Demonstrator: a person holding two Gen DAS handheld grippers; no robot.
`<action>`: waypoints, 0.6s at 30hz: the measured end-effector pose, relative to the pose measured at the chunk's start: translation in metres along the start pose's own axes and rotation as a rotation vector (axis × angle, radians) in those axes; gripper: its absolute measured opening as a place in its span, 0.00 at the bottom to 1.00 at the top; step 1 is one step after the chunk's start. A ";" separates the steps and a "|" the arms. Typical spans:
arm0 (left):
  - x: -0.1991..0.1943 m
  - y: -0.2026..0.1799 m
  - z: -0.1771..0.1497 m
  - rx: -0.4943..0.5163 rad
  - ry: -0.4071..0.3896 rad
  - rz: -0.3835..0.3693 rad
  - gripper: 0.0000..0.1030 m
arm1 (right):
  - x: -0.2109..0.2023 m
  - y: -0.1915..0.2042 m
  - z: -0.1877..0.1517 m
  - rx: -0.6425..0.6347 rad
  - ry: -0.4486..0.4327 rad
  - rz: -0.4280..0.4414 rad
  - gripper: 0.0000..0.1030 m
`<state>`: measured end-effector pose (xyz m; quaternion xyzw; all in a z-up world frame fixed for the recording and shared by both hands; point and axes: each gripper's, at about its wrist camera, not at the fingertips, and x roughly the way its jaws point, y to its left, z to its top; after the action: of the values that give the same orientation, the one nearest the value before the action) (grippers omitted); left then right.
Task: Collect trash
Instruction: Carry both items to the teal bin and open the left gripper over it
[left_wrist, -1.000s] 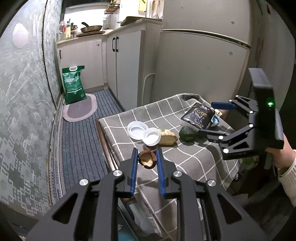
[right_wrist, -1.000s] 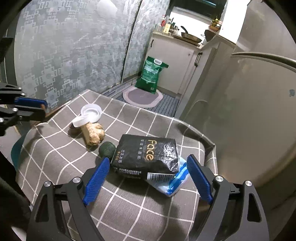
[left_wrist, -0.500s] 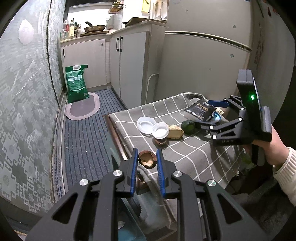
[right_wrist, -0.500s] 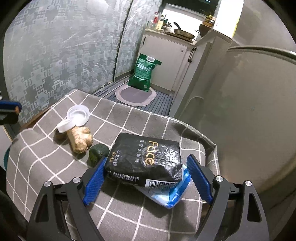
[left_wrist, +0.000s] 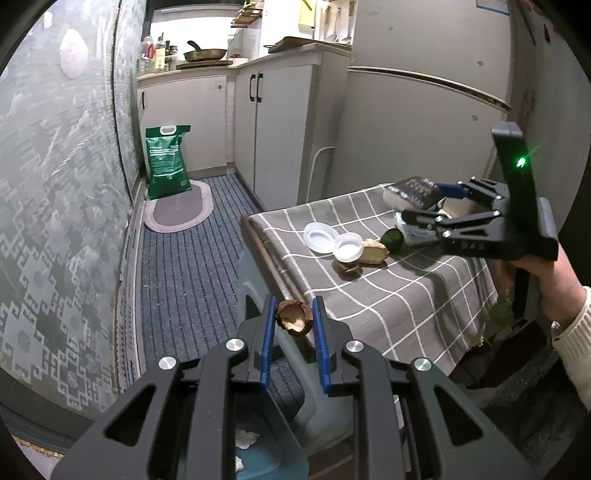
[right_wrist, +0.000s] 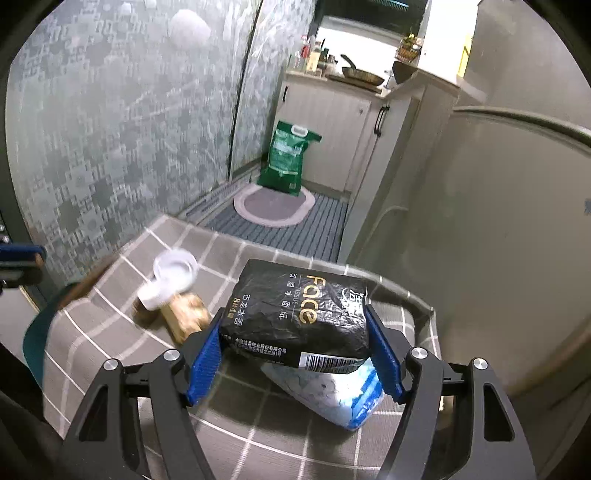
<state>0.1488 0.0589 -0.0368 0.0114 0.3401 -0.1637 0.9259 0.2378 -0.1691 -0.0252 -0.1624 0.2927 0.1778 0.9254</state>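
Observation:
My left gripper (left_wrist: 293, 317) is shut on a brown broken shell (left_wrist: 294, 320) and holds it off the table's left edge, above a teal bin (left_wrist: 273, 435) with scraps inside. My right gripper (right_wrist: 295, 343) is shut on a black "Face" tissue pack (right_wrist: 301, 314), lifted a little above a blue and white wrapper (right_wrist: 332, 395) on the checked tablecloth (right_wrist: 122, 350). The right gripper also shows in the left wrist view (left_wrist: 428, 206), over the table's far end with the pack (left_wrist: 413, 190).
On the cloth lie two white plastic lids (left_wrist: 332, 242), a piece of ginger (left_wrist: 375, 251), another brown shell (left_wrist: 347, 266) and a dark green avocado (left_wrist: 392, 238). A fridge (left_wrist: 424, 122) stands behind the table. A green sack (left_wrist: 166, 162) and a mat are on the floor.
My left gripper has pulled back from the table with the shell, over the bin. My right gripper has closed on the black pack and raised it off the wrapper.

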 end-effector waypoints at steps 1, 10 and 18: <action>-0.001 0.002 -0.001 -0.003 0.000 0.005 0.21 | -0.002 0.000 0.001 0.004 -0.007 0.001 0.70; -0.009 0.022 -0.013 -0.025 0.019 0.035 0.21 | -0.015 0.021 0.020 0.056 -0.053 0.122 0.70; -0.008 0.039 -0.030 -0.026 0.073 0.078 0.21 | -0.026 0.052 0.038 0.058 -0.083 0.241 0.70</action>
<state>0.1359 0.1021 -0.0583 0.0184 0.3752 -0.1225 0.9186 0.2145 -0.1140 0.0103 -0.0917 0.2764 0.2856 0.9130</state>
